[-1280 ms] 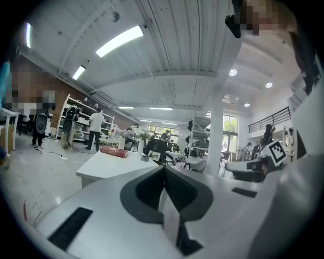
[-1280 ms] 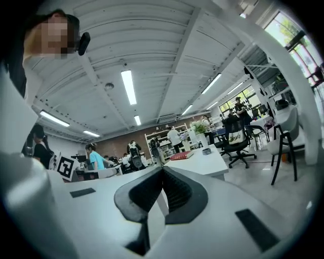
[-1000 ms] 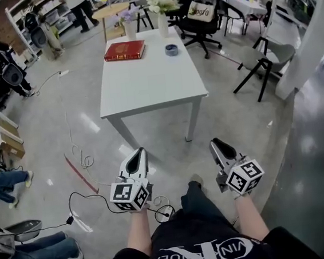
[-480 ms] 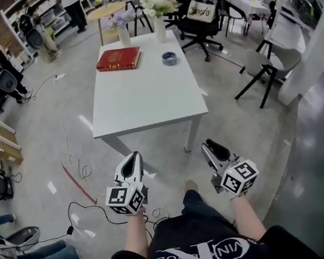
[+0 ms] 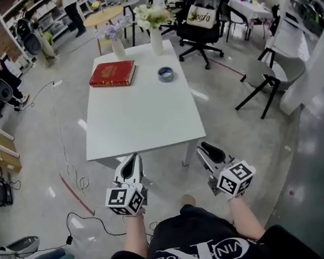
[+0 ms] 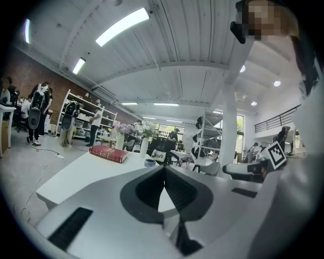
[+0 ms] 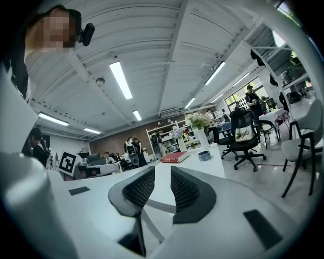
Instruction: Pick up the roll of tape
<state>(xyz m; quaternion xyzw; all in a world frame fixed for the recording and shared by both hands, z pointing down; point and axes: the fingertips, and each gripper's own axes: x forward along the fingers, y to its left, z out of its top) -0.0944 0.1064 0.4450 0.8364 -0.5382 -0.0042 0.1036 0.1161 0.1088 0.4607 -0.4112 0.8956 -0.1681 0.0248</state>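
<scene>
The roll of tape [image 5: 166,74] is a small blue-grey ring lying flat near the far end of the white table [image 5: 143,119]; it also shows in the left gripper view as the tape [image 6: 150,163] and in the right gripper view as the tape [image 7: 204,156]. Both grippers are held level in the air just short of the table's near edge, far from the tape. My left gripper [image 5: 134,159] [image 6: 164,169] has its tips together and holds nothing. My right gripper [image 5: 208,151] [image 7: 162,174] has just been opening its jaws; a gap shows between the pads with nothing in it.
A red book [image 5: 112,74] lies left of the tape, and two vases of flowers [image 5: 156,37] stand at the far edge. A black office chair [image 5: 199,18] and a grey chair [image 5: 268,72] stand to the right. Cables [image 5: 68,170] trail on the floor at left.
The table has come closer in the head view: both grippers advanced together from well back on the floor to just short of its near edge.
</scene>
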